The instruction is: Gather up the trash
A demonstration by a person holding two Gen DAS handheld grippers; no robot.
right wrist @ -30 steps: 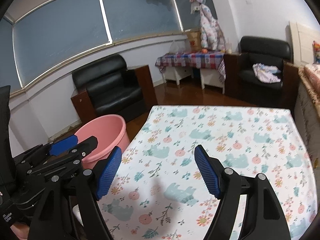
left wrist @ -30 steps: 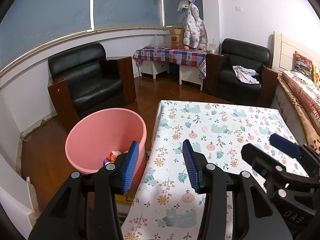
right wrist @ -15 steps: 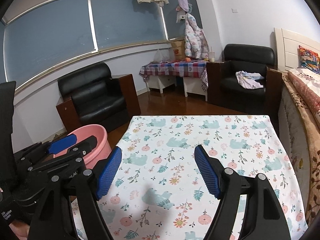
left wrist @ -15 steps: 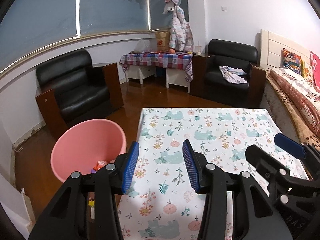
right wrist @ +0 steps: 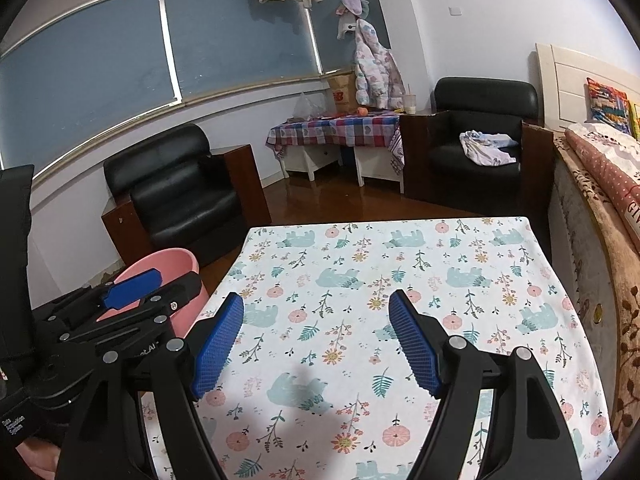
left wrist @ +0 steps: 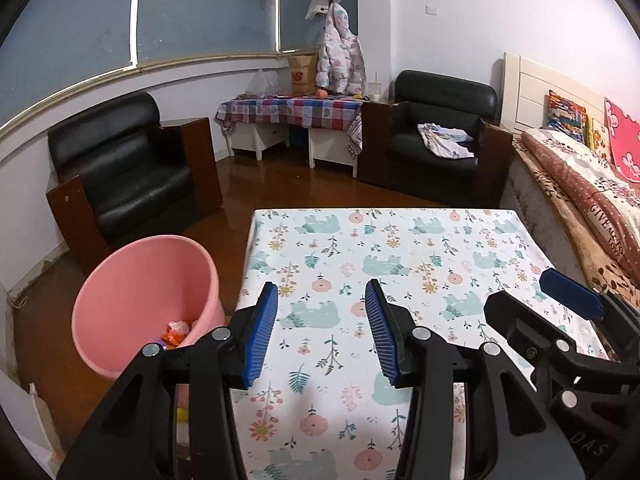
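Both grippers hang over the near end of a table (left wrist: 400, 240) covered in a cloth printed with teal bears and pink flowers. The left gripper (left wrist: 322, 330) has its 2 blue-padded jaws standing apart with nothing between them, only the printed cloth showing through the gap. The right gripper (right wrist: 316, 346) is the same: jaws spread wide, gap empty. From the left wrist view the right gripper sits just beside it at the right edge, and the letters "DAS" can be read on its black body; from the right wrist view the left gripper's body carries small white print that is too blurred to read.

The trash (left wrist: 176, 332) lies at the bottom of a pink bucket (left wrist: 148, 280) standing on the wooden floor just off the table's left edge: orange and white wrappers, partly hidden behind the left gripper's finger.

Across the room 2 black armchairs (left wrist: 128, 172) flank a low bench under a checked cloth (left wrist: 292, 110). On that bench stands a brown paper bag (left wrist: 302, 74) with a red "NB" logo, with a plastic cup and an orange fruit near it. A quilted child's jacket (left wrist: 340, 56) hangs above. On the right a bed (left wrist: 580, 184) carries a dotted brown blanket with the words "GIVE ALL TO LOVE" printed along it.
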